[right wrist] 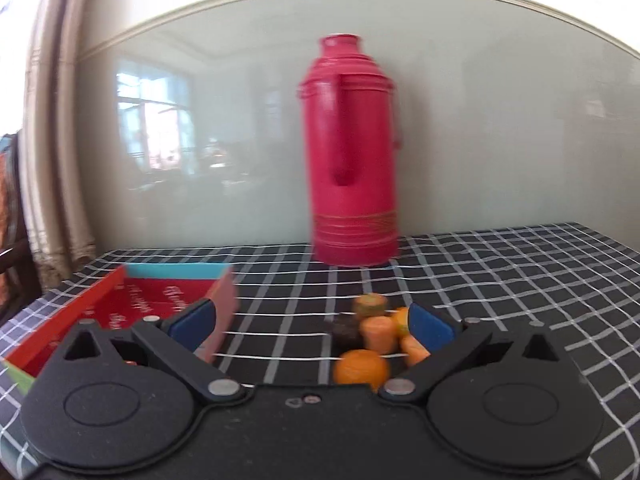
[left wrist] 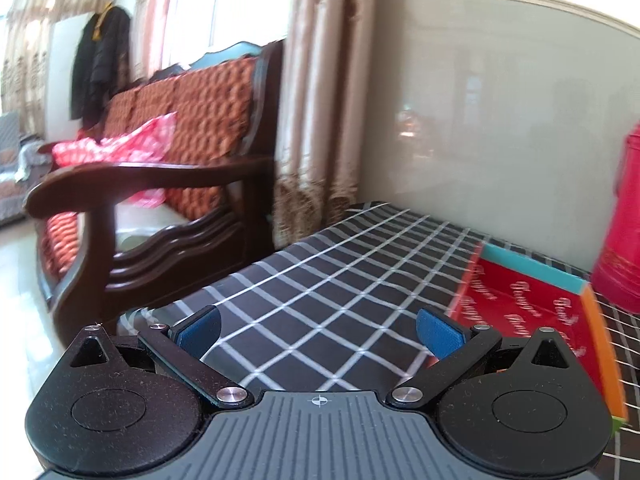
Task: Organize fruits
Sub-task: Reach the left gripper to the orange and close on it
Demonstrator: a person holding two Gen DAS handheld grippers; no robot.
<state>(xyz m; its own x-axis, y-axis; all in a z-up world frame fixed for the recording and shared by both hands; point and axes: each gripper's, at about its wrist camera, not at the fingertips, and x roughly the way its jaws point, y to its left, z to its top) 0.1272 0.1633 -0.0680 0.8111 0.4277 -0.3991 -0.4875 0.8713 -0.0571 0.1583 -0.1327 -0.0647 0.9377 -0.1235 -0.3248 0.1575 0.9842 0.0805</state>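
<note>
Checked table [right wrist: 500,280]: fruit pile [right wrist: 372,340] sits just right of centre before my wide, empty right claw [right wrist: 314,328]; left claw [left wrist: 318,334] also wide, faces away.

Open right gripper [right wrist: 312,324] above a checked counter [right wrist: 500,280], toy fruits [right wrist: 372,340] ahead, red box [right wrist: 132,304] left, pink flask [right wrist: 352,152] behind.

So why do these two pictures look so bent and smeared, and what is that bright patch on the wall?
Both views are fisheye, so the wall rail bows. Left wrist view: the sofa is motion-smeared and the window overexposed. Right wrist view: the red flask and fruits are blurred; the glossy wall mirrors a window.
</note>
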